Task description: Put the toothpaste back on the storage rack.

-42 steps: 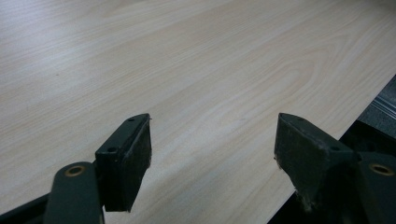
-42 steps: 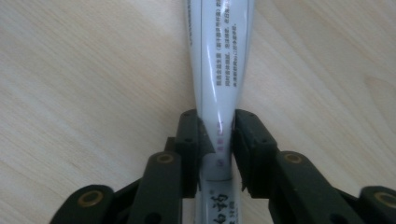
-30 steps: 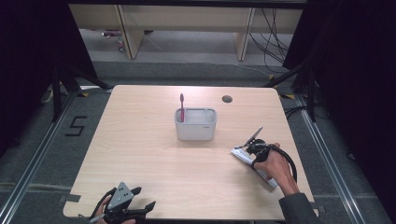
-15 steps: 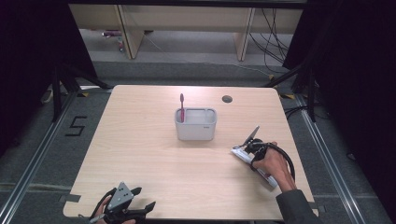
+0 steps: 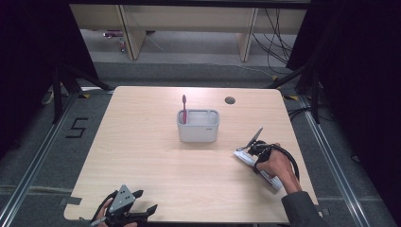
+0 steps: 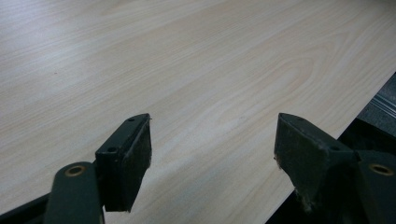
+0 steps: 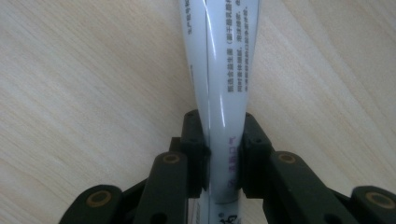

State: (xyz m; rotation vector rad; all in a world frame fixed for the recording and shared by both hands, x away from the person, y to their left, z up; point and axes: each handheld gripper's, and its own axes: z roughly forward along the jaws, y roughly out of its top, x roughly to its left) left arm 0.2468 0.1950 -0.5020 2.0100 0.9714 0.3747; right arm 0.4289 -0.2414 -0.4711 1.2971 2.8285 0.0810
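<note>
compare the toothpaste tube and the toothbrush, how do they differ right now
The toothpaste tube is white and wide, clamped between the right gripper's jaws low over the table; the toothbrush is pink and thin, standing upright in the grey holder, untouched. Both are long and slim.

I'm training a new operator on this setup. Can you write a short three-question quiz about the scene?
1. True or false: the right gripper is shut on the toothpaste tube.
2. What stands in the grey holder?
3. The left gripper's fingers are: A) open above bare table, B) shut on a brush, C) gripping the holder.

Key: 1 true. 2 a red toothbrush, upright at its left end. 3 A.
</note>
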